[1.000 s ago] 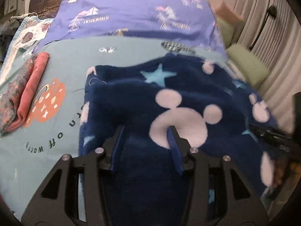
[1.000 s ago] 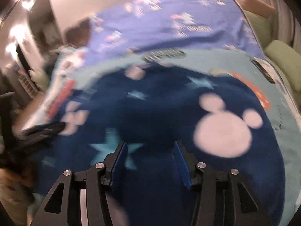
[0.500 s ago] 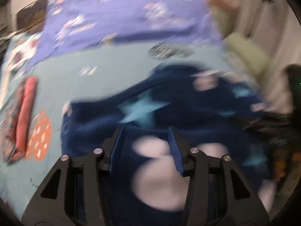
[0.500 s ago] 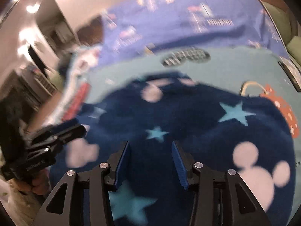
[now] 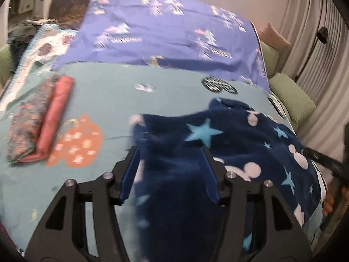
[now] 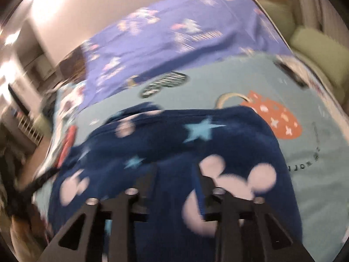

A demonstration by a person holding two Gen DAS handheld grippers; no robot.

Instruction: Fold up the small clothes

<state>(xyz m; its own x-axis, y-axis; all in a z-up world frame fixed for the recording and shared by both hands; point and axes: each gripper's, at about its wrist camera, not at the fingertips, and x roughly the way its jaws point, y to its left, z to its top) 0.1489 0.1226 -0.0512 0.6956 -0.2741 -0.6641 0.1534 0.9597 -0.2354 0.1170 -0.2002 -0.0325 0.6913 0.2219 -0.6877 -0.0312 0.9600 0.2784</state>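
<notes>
The only writing I could make out was dark lettering on the teal bedsheet (image 6: 322, 187), running beside the orange mushroom print (image 6: 277, 118); motion blur left it unreadable, apart from what looked like "roll". The white words on the purple duvet (image 5: 165, 35) were smeared past reading.

The navy fleece garment (image 5: 229, 139), with its pale stars and mouse-head shapes, lay on the sheet toward my right side of the bed. Its long axis ran roughly across the bed, from one of my tongs to the other, and its near edge was lifted off the sheet.

My left gripper (image 5: 169, 155) had just been opening, with navy fleece between its blue pads; whether they pressed on it I could not tell. My right gripper (image 6: 176, 170) had fleece bunched between its fingers, and there too blur hid the grip.

Folded pink and patterned clothes (image 5: 50, 118) lay well apart, near the left edge.
</notes>
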